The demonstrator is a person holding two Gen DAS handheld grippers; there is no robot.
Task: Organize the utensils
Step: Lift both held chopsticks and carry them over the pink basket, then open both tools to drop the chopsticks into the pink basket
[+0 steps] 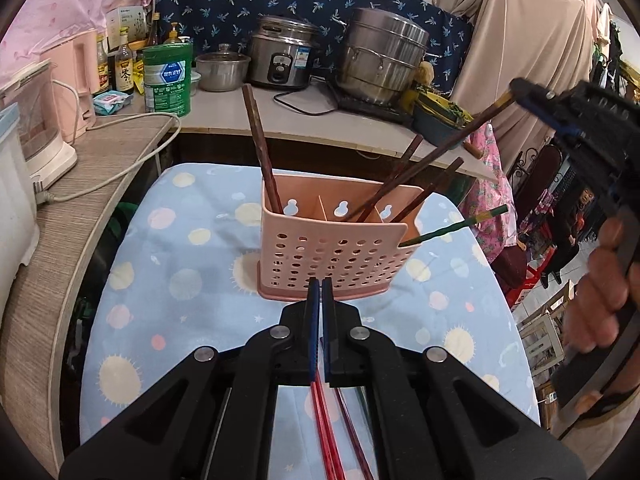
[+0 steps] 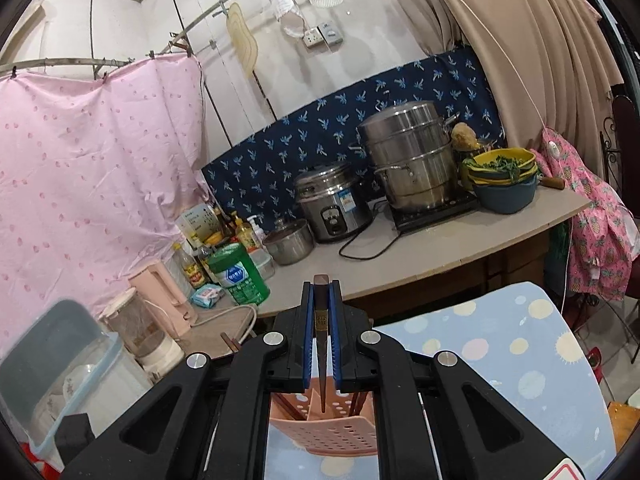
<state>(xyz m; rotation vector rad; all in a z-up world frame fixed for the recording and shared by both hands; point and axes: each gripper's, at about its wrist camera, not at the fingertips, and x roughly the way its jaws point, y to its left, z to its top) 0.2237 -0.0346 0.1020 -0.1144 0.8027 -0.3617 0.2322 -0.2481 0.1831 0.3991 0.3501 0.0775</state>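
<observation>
While the right tongs (image 2: 321, 320) clamp a brown chopstick (image 2: 321, 344) above the pink utensil holder (image 1: 332, 248), lower it tip-first (left tongs (image 1: 320, 292) clenched, empty).

The utensil holder (image 1: 332, 248) stands on the table (image 1: 168, 280), with chopsticks (image 1: 260, 148) leaning in its left and right compartments. Behind it runs a counter (image 1: 304, 120) carrying a rice cooker (image 1: 280, 56), a steamer pot (image 1: 384, 56) to its right and a tin (image 1: 168, 76) to its left.
</observation>
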